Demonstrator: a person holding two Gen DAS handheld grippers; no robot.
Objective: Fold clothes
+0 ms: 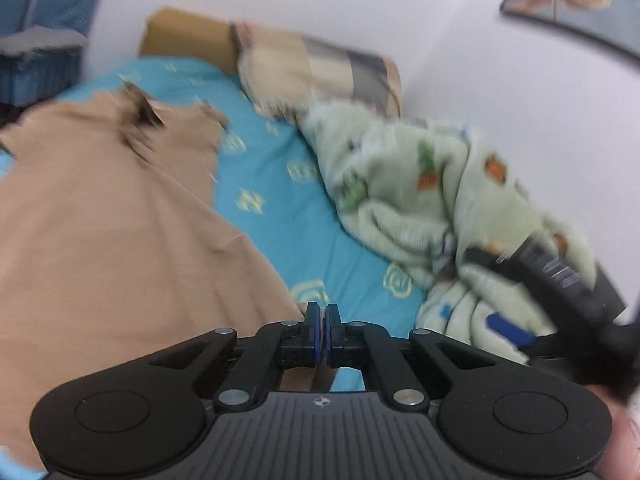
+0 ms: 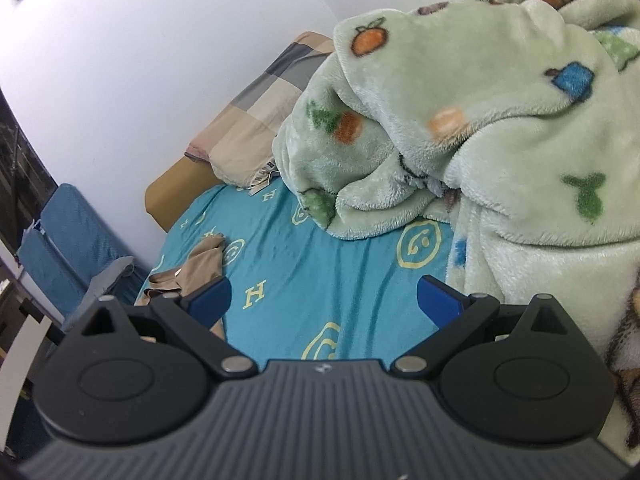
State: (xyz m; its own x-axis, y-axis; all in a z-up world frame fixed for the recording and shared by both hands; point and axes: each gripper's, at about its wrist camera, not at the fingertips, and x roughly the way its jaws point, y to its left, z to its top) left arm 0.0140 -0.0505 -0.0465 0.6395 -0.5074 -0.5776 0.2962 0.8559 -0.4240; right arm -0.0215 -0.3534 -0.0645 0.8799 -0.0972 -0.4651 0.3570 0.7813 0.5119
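Turquoise bed sheet (image 1: pixel 304 236) with pale yellow motifs covers the mattress and carries everything else. On it, toward the wall, a fluffy pale green blanket (image 2: pixel 500 128) with small orange, green and blue prints lies in a big crumpled heap, and it fills most of the right side of the right wrist view. Next in size is the tan garment (image 1: pixel 112 216), the piece of clothing to fold: in the left wrist view it spreads flat over the left part of the sheet, and its near edge reaches down to the left gripper (image 1: pixel 321 316). A checked pillow (image 2: pixel 256 116) in beige and grey leans at the head of the bed, beside a brown headboard (image 1: pixel 188 36). The 2 fingers of the left gripper are pressed together, and a thin strip of tan cloth seems to pass between them, but blur makes this uncertain. The right gripper (image 2: pixel 324 300) hangs above the bare sheet with its 2 blue pads (image 2: pixel 212 300) spread wide and nothing between them; it appears also at the right edge of the left view, near the blanket.
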